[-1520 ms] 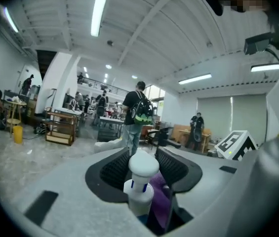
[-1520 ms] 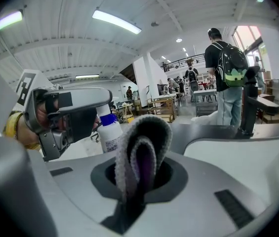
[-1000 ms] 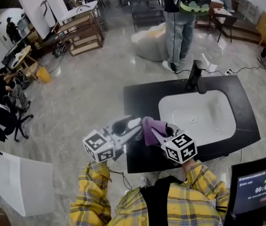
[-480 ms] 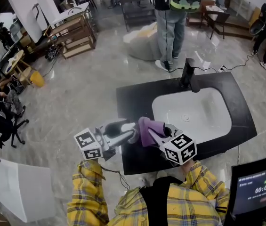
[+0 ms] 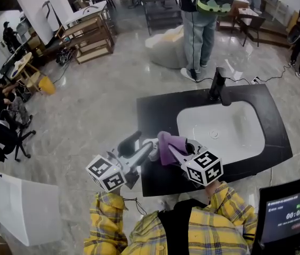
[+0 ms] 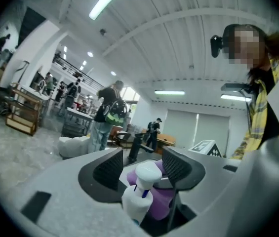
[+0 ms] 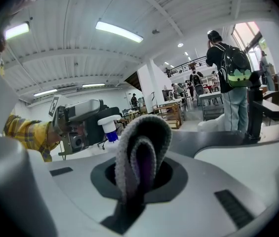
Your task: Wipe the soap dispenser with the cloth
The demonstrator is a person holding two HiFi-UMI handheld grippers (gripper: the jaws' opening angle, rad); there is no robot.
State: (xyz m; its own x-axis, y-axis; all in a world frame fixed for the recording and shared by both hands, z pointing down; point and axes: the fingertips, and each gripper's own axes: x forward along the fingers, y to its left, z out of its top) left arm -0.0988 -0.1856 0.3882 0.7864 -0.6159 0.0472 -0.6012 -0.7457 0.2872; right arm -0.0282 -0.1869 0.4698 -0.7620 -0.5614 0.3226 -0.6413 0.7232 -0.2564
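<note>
Wipe seems under way, cloth right at the dispenser
Right claw (image 7: 141, 168) is clamped on the folded purple cloth (image 7: 144, 137); left claw (image 6: 144, 165), jaws just opened wider, has the soap dispenser (image 6: 138, 202) loose between them, lower centre over the black surface (image 5: 160, 110); finishing wipes probably remain

Purple cloth (image 5: 166, 144) in right gripper (image 5: 175, 152) — left gripper (image 5: 140, 146) just beside, over black counter (image 5: 157, 113).

sleeves (image 5: 109, 224): yellow plaid, dark and white check lines | torso: black front panel (image 5: 174, 228) | left gripper (image 5: 142, 145), right gripper (image 5: 171, 151): pale grey shells, dark ribbed pads (image 6: 110, 168) | marker cubes (image 5: 205, 167): white, black squares | thin dark cord (image 5: 135, 200) at left cuff
</note>
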